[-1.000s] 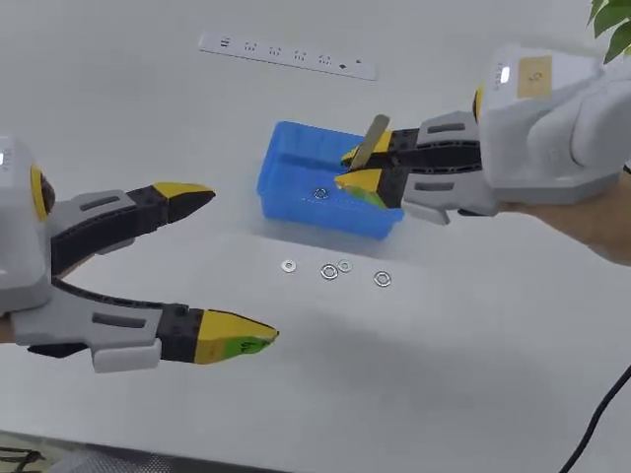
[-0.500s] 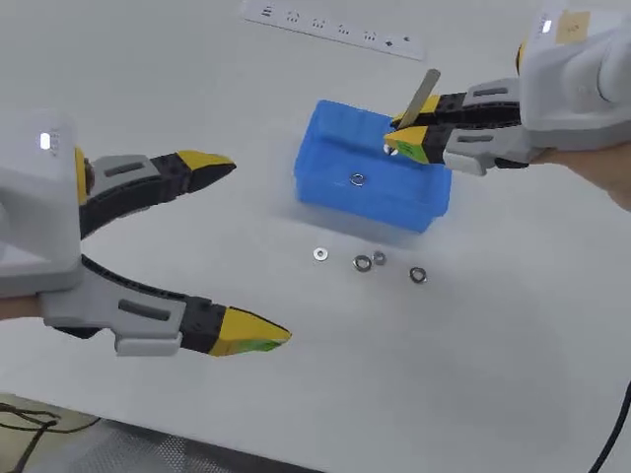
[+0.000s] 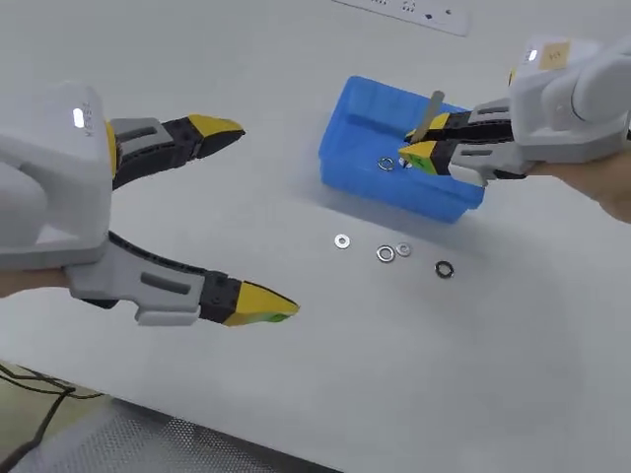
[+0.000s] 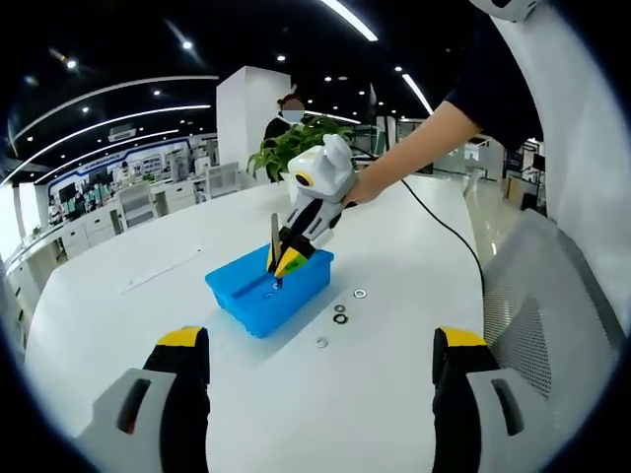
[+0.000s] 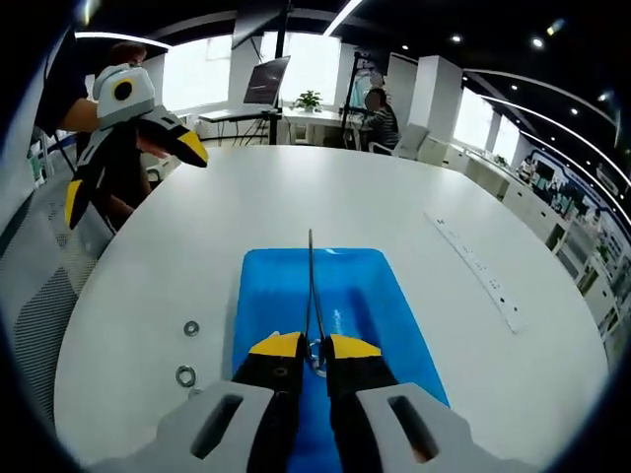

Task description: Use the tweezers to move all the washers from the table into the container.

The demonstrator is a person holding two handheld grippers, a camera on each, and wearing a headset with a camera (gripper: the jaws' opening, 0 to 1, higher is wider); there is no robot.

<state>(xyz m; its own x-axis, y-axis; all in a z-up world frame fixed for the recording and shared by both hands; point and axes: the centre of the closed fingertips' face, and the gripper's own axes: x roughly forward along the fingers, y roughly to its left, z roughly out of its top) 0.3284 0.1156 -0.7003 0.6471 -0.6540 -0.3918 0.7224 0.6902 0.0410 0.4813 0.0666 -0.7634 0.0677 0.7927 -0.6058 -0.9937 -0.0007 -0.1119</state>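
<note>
My right gripper (image 3: 422, 153) is shut on thin metal tweezers (image 3: 428, 110) above the right part of the blue container (image 3: 357, 108). The tweezers' lower end dips inside the container, close to a washer (image 3: 385, 165) lying on its floor. In the right gripper view the tweezers (image 5: 311, 286) run forward from the shut gripper (image 5: 315, 347) over the container (image 5: 370, 296). Several washers (image 3: 385, 254) lie in a loose row on the white table in front of the container. My left gripper (image 3: 251, 217) hangs open and holds nothing, well to the left of them.
A white power strip (image 3: 419, 10) lies at the far edge behind the container. The white table (image 3: 414, 374) spreads wide in front. In the left gripper view the container (image 4: 258, 296), the right gripper (image 4: 296, 246) and the washers (image 4: 339, 313) sit ahead of my open left gripper (image 4: 320, 340).
The head camera has shifted, so everything sits further right and higher. My right gripper with the tweezers has come in over the container's inside and lower. The left gripper stays open.
</note>
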